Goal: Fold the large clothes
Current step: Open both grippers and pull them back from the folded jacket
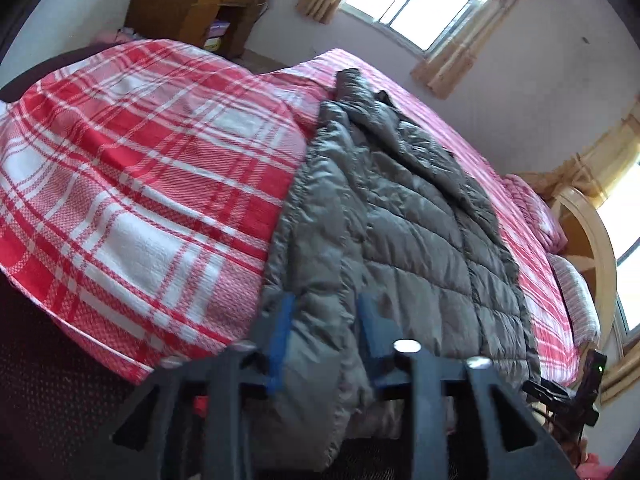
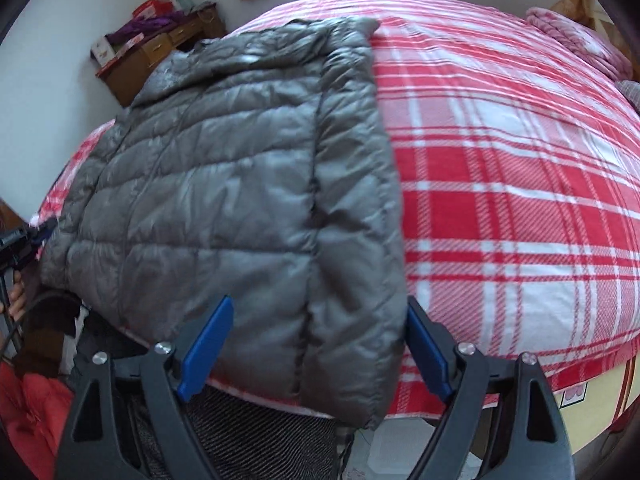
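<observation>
The grey quilted jacket [image 2: 224, 184] lies flat on the bed [image 2: 520, 184], over a red-and-white plaid cover; in the right wrist view it fills the centre and left of the frame, collar toward the upper left, hem at the near edge of the bed in the lower centre; one sleeve is folded lengthwise along its right side. In the left wrist view the same jacket [image 1: 400, 216] runs from lower centre to upper centre.

Right gripper [image 2: 316, 344]: blue fingers [image 2: 208, 344] spread wide, one on each side of the jacket's lower right corner; the pads do not press the fabric; nothing is gripped.

Left gripper [image 1: 326, 332]: blue fingers [image 1: 282, 332] partly apart, astride the hem edge of the jacket at lower centre; the fabric sits between them, and no pressing contact is visible; the picture is blurred here.

Surroundings: a wooden cabinet [image 2: 160, 52] stands against the wall in the upper left of the right wrist view, with boxes on top; printing on the boxes is too small to read. Curtained windows [image 1: 416, 0] occupy the upper right of the left wrist view. A folded pink blanket [image 2: 576, 36] lies at the upper right of the bed. No brand mark or label is legible on the jacket or on either gripper.
</observation>
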